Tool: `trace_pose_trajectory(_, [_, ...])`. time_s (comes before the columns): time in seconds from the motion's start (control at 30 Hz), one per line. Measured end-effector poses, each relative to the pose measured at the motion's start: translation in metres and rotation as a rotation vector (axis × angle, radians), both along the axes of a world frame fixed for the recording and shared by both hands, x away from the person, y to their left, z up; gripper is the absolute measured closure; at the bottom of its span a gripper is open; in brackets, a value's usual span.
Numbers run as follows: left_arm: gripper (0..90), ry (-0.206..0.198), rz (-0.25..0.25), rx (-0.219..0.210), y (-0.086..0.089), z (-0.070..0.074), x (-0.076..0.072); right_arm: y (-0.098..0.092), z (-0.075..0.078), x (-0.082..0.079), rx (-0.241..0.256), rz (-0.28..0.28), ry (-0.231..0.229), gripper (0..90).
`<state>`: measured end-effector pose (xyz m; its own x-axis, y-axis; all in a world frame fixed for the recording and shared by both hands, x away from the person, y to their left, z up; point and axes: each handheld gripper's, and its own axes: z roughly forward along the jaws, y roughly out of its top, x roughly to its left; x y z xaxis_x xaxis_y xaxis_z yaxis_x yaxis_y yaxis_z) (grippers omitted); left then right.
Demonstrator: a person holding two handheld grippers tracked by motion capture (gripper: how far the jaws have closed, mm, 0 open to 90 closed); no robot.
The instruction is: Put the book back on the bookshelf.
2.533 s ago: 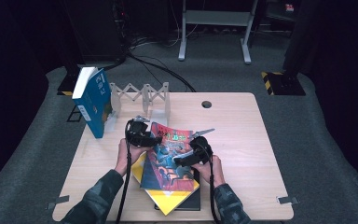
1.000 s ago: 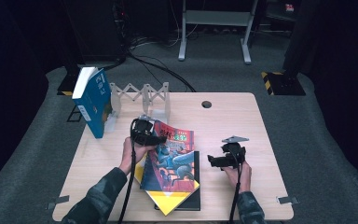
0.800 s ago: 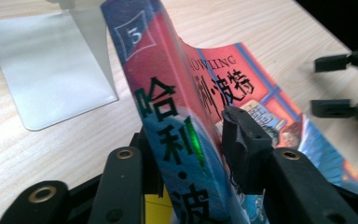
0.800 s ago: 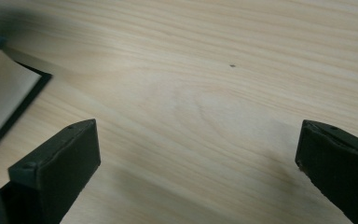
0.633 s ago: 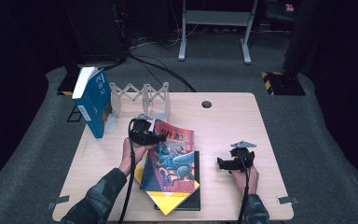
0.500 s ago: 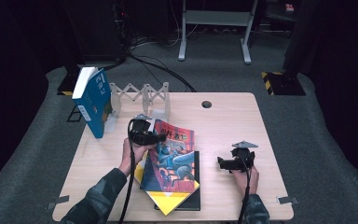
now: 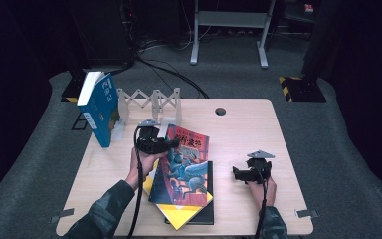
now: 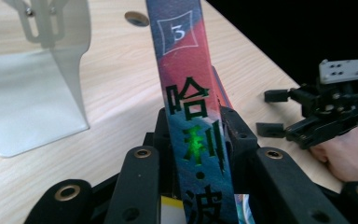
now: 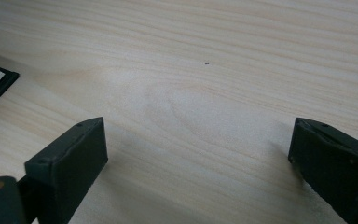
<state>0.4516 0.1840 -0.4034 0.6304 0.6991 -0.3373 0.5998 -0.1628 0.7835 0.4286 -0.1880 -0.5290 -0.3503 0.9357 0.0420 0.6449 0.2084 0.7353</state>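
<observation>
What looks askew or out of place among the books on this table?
The colourful book is tipped up by its spine in the left tool, lying crooked over the yellow book and black book. That stack is fanned out, not squared. The right tool rests open on bare table.

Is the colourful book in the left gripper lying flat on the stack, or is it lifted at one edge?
Lifted at one edge. The left gripper clamps the colourful book by its spine.

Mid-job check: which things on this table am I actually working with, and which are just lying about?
In play:
left gripper, shut on the colourful book
white folding rack, probably where it goes
blue book, already upright there

Lying about:
yellow book and black book underneath
right gripper, open over bare table
</observation>
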Motion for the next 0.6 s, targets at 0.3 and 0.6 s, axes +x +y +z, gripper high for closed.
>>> trace_pose_trajectory(0.3, [73.9,0.012,-0.006,-0.08,0.002,0.006,-0.001,-0.001,0.0,0.0,0.004,-0.008,-0.006,4.9])
trace_pose_trajectory(0.6, [74.6,-0.011,-0.025,-0.138,0.007,0.022,-0.006,-0.002,0.0,-0.001,0.005,-0.004,-0.007,5.8])
